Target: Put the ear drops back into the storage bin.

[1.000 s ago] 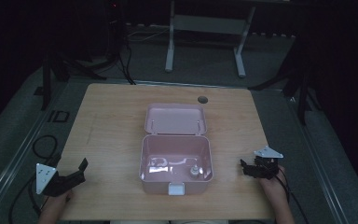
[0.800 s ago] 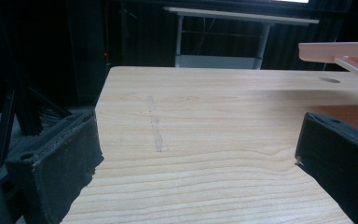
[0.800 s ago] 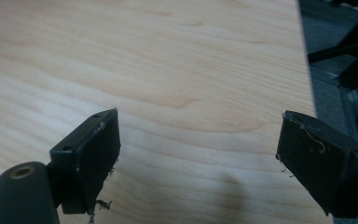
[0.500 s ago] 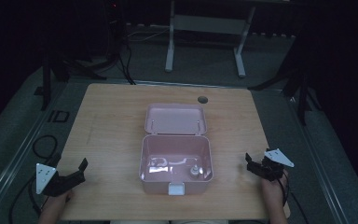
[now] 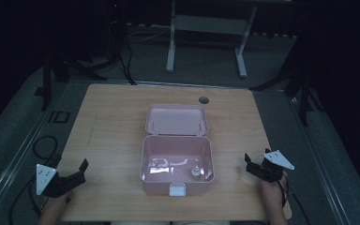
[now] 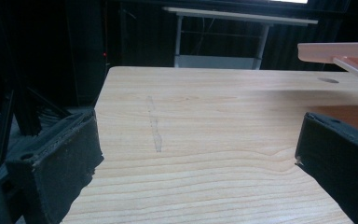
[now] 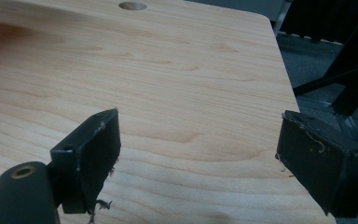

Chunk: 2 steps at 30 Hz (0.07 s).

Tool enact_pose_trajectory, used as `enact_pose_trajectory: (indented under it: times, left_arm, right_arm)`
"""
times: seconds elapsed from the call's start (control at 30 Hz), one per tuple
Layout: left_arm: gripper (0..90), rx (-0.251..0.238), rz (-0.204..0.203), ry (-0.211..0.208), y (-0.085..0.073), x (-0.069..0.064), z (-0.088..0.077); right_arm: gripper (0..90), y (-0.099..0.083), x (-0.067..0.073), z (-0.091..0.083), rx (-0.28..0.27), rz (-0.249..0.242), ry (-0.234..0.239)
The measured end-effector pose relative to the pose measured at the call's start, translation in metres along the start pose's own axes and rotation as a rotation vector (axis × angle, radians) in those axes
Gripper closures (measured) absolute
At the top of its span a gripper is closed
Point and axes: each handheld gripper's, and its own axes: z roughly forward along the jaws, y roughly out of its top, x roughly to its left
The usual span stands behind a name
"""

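A dark room surrounds your wooden table (image 5: 112, 122). Both pairs of jaws gape apart, holding nothing: the left gripper (image 5: 77, 172) at eight o'clock, the right gripper (image 5: 252, 165) at four. Between them sits the pink box (image 5: 155, 154), lid (image 5: 176, 119) laid back toward twelve, probably so you can reach the small item (image 5: 196, 171) inside.

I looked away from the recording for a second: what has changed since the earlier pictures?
The right claw drew back from the pink box toward the table's right edge, then settled a little nearer the person. It is open and holds nothing. The left claw stayed at the near left corner, open. The box stayed put with its lid open and the small item inside.
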Motion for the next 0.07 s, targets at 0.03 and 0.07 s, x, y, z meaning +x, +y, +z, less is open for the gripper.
enact_pose_trajectory:
  times: [0.03,0.07]
  left_arm:
    - [0.4,0.0,0.0,0.0,0.0,0.0,0.0]
    - [0.4,0.0,0.0,0.0,0.0,0.0,0.0]
  right_arm:
    - [13.2,0.0002,-0.0001,-0.0003,-0.005,0.0,0.001]
    - [13.2,0.0002,-0.0004,-0.0003,-0.004,0.003,0.005]
